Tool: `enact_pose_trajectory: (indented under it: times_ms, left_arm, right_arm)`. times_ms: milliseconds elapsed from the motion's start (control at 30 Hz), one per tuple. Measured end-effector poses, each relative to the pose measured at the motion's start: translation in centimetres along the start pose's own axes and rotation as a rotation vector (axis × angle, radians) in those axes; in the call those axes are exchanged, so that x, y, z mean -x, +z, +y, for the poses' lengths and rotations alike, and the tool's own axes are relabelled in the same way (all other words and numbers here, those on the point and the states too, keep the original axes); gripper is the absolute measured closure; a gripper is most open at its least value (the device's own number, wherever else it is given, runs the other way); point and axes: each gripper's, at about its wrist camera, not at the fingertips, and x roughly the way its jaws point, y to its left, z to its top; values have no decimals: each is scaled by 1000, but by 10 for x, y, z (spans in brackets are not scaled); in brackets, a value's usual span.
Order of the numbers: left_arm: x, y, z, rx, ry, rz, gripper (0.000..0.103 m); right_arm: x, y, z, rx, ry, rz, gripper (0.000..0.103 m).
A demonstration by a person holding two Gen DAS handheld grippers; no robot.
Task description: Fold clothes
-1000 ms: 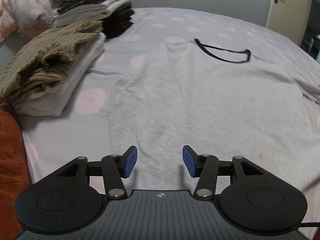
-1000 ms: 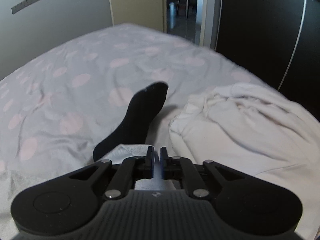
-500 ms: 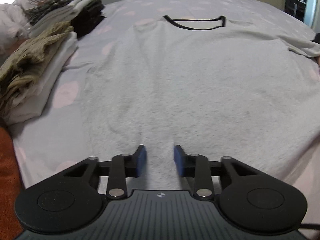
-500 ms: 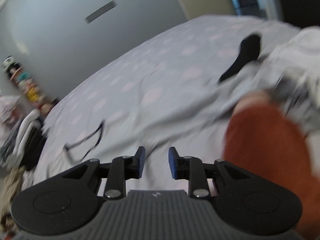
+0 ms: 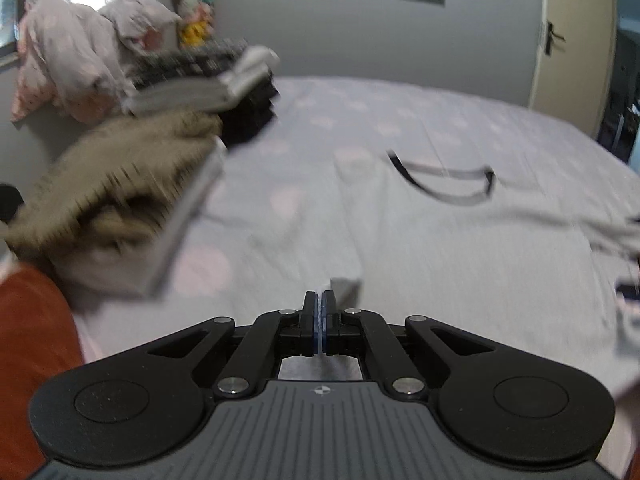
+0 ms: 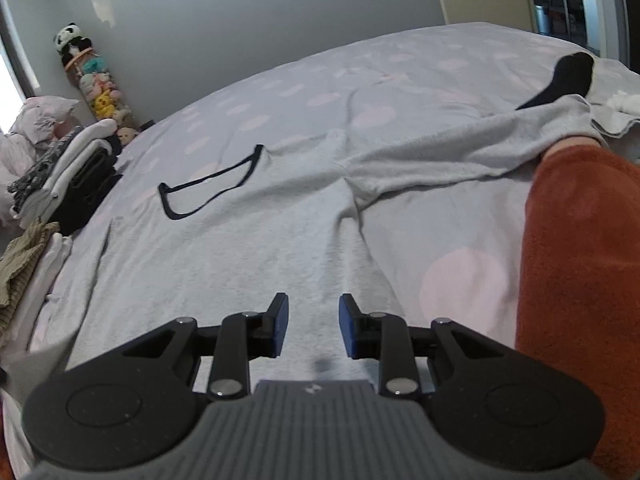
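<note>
Your left gripper [image 5: 319, 300] has its fingers pressed together, pinching the near hem of the grey shirt [image 5: 460, 248]; a small fold of that cloth stands up just past the fingertips on their right. Beyond the fingers the shirt lies spread on the dotted bedsheet [image 5: 360, 104], its black collar [image 5: 444, 184] well ahead and to the right of the tips. Ahead and to the left of the fingers sits a stack of folded clothes [image 5: 132, 200], blurred, with a second stack [image 5: 208, 80] behind it.

Your right gripper [image 6: 313, 322] has its fingers spread with nothing between them; grey shirt cloth lies directly below and ahead of the gap. From these fingers the collar lies ahead to the left, and one sleeve [image 6: 500, 140] runs off ahead to the right, toward a black sock [image 6: 568, 76]. An orange sleeve [image 6: 580, 280] fills the space just right of the right finger [image 6: 347, 330].
</note>
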Motion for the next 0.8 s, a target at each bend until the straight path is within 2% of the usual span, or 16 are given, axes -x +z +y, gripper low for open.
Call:
enact_pose_trajectory:
  times_ms: [200,267,333,533,633,700,733,800]
  left_arm:
    - [2,80,46,25,32,-83,102]
    - [-1,107,67,35,67,-94,102]
    - [-7,131,91,47,133,-109,102]
    - [-49,162,167,122,315,-54,102]
    - [-77,161,194,168,337,-1,101]
    - [-86,156,199,185,331,26,95]
    - [-84,154,197,182,326,14,91]
    - [-79,149,192,177,315,-9,72]
  right_arm:
    - [-5,-2,2,15,-32,10,72]
    - [-7,-2,2,16,-44,16,72]
    - [-9,-1,2,13,-54,15,72]
    - [-8,2,-5,1,-77,13,72]
    - [-7,3,-5,5,-82,13,72]
    - [-4,5,-6,14,-85,12,72]
    - [-2,6,-7,15,-88,10,72]
    - [4,10,-12,4,-89,7,72]
